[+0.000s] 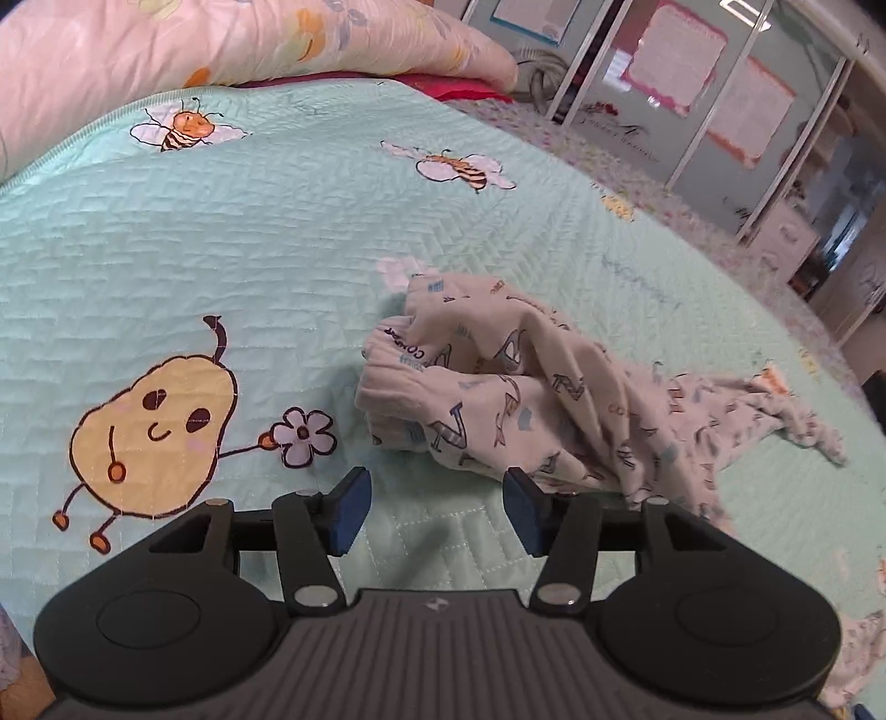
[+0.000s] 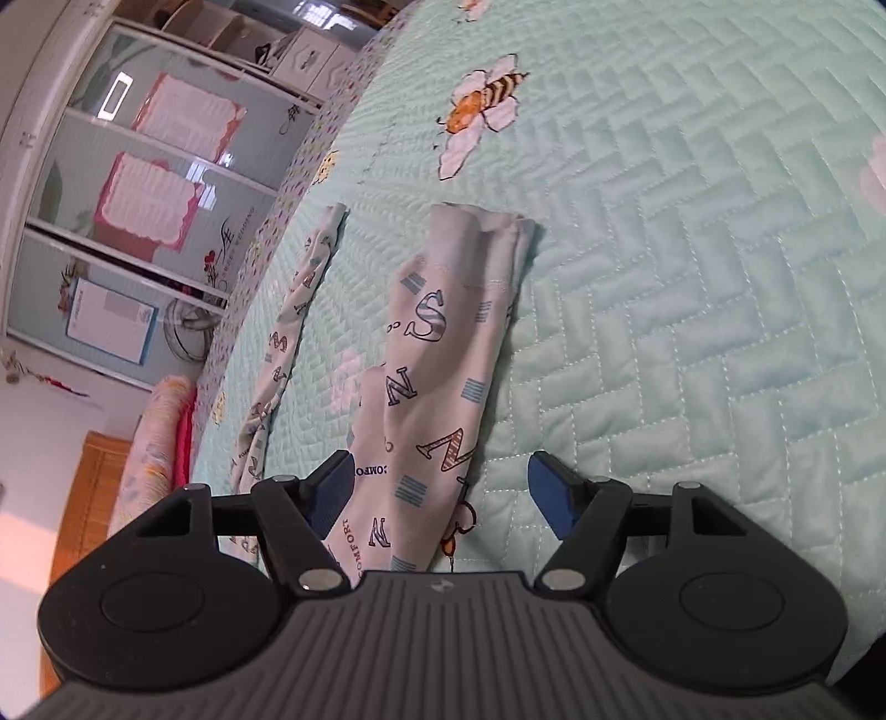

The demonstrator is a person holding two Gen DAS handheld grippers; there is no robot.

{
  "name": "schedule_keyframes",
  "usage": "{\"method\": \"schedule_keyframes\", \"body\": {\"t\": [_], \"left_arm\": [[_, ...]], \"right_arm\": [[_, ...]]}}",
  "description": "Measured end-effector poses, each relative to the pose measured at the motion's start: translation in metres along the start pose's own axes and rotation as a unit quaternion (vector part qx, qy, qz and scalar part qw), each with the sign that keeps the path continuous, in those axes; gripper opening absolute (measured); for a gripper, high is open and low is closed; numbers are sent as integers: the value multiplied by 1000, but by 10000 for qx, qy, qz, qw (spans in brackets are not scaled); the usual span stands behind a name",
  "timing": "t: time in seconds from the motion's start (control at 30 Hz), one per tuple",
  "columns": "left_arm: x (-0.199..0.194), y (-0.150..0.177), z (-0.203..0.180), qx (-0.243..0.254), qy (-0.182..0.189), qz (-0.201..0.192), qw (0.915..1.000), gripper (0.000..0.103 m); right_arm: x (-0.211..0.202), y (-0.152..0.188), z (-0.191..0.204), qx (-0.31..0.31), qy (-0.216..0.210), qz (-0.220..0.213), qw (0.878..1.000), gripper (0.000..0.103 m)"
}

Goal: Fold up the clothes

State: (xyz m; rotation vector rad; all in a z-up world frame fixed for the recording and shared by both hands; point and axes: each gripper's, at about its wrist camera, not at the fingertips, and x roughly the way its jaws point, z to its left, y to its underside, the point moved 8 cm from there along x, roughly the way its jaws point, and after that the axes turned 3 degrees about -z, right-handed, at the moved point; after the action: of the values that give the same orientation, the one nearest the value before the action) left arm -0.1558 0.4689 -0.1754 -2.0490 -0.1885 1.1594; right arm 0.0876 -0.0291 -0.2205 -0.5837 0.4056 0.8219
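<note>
A white garment printed with letters [image 1: 531, 399] lies crumpled on the mint quilted bedspread [image 1: 221, 249]. In the left wrist view my left gripper [image 1: 437, 512] hovers just short of its near edge, jaws apart, only quilt between the blue pads [image 1: 351, 509]. In the right wrist view a long strip of the same garment [image 2: 437, 360] runs away from the camera, and a second strip [image 2: 288, 343] lies to its left. My right gripper [image 2: 443, 493] stands open over the near end of the strip; the cloth lies between the pads [image 2: 554, 493], beside the left one, unpinched.
Pillows [image 1: 249, 39] are piled at the head of the bed. Bee [image 1: 459, 169] and pear [image 1: 155, 421] appliqués decorate the quilt. Glass partitions with posters [image 2: 155, 183] stand beyond the bed's edge, and a wooden piece [image 2: 99, 487] sits low on the left.
</note>
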Motion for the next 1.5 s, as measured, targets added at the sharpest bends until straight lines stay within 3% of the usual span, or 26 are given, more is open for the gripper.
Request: {"method": "schedule_keyframes", "body": {"t": [0.13,0.27,0.87,1.13,1.33,1.37,1.43,1.47,1.5], "left_arm": [[7,-5,-6,61,-72,56,9999,56],[14,-10,-15,194,-74,82,9998,57],[32,-10,-20,453,-214,29,9987,61],[34,-10,-21,515,-250,23,9984,62],[36,-10,-22,578,-270,25,9980,61],[36,-10,-21,578,-262,26,9980,60],[32,-11,-20,545,-205,-6,9983,40],[29,-11,-20,523,-153,-23,9985,11],[23,-12,-19,479,-71,-52,9988,5]], "right_arm": [[4,-2,1,-26,-30,-24,10000,70],[7,0,3,-238,50,-94,9997,63],[28,-1,13,-491,39,-404,9980,61],[29,-2,9,-593,184,-416,9972,45],[30,-2,5,-641,277,-356,9969,19],[30,-2,5,-643,290,-341,9969,16],[26,-5,7,-662,284,-340,9968,9],[21,-8,9,-687,269,-386,9965,3],[17,-12,12,-712,254,-431,9962,3]]}}
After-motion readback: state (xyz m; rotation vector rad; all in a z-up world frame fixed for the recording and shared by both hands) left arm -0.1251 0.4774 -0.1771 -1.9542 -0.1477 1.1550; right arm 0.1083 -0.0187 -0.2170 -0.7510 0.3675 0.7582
